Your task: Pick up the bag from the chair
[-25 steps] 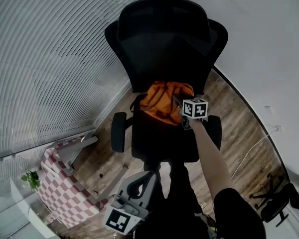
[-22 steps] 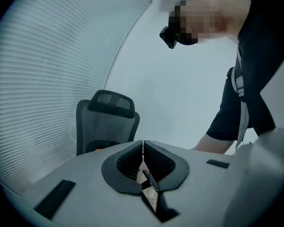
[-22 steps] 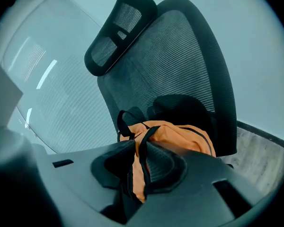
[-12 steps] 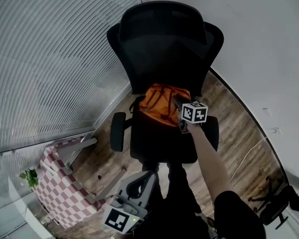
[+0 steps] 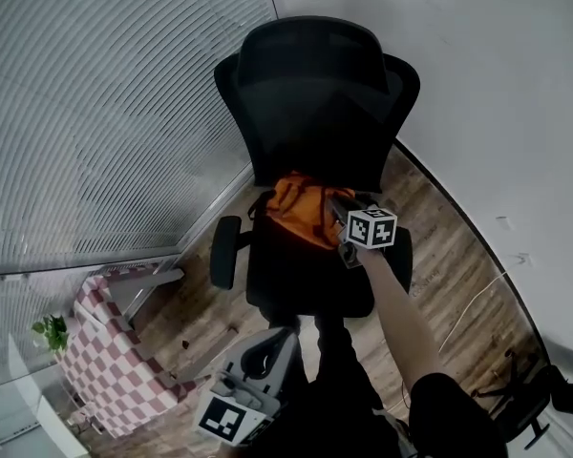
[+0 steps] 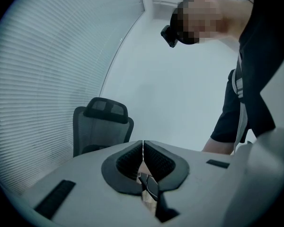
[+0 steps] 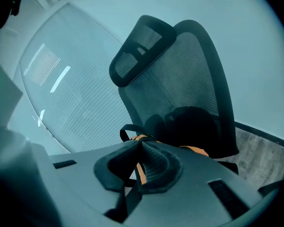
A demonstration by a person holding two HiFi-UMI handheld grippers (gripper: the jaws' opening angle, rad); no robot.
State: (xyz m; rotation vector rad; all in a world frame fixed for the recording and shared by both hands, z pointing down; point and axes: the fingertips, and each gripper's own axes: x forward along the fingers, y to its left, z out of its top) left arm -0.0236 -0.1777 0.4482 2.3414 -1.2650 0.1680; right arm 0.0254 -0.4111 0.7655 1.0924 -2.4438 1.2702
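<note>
Right gripper (image 7: 141, 144): jaws just closing, now pinching orange strip of crumpled orange fabric bag (image 5: 301, 208) (black strap loop (image 7: 124, 129) at its left). Bag at seat's far end, against backrest of black mesh office chair (image 5: 315, 103). Left gripper (image 6: 143, 148): near, jaws pressed together, empty.

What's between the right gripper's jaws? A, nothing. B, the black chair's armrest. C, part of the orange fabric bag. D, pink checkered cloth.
C: the jaws of the right gripper, which have just been closing, pinch a strip of the orange fabric bag.
</note>
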